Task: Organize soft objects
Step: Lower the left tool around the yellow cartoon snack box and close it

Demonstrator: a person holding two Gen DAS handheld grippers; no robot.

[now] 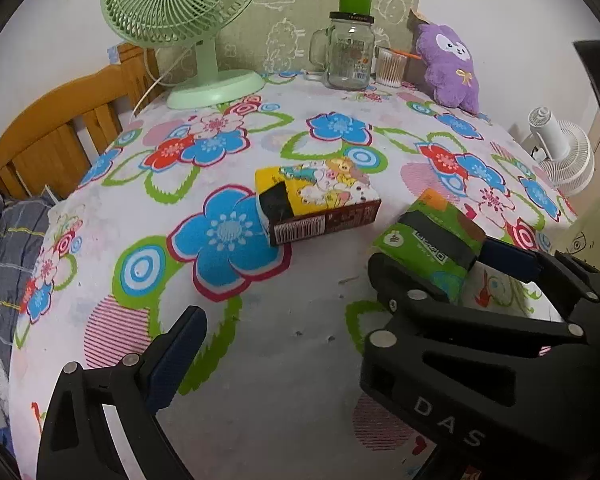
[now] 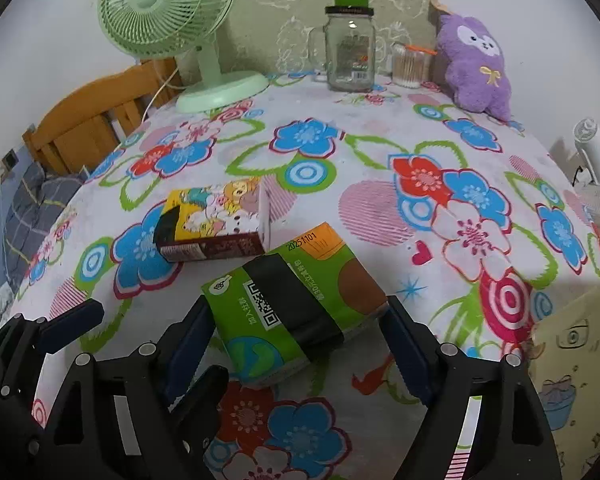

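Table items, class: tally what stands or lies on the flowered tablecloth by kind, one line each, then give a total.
Soft tissue packs: 2, the green pack with a black band and the yellow cartoon-printed pack
Purple plush toys: 1
Pale green desk fans: 1
Clear glass mug jars with a green lid: 1
Clear tubs of cotton swabs: 1
Total: 6

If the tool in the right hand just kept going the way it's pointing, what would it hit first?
The right tool would probably meet the green tissue pack with the black band, which already lies between its open fingers. Past it lies the yellow cartoon-printed pack, though depth is hard to judge here.
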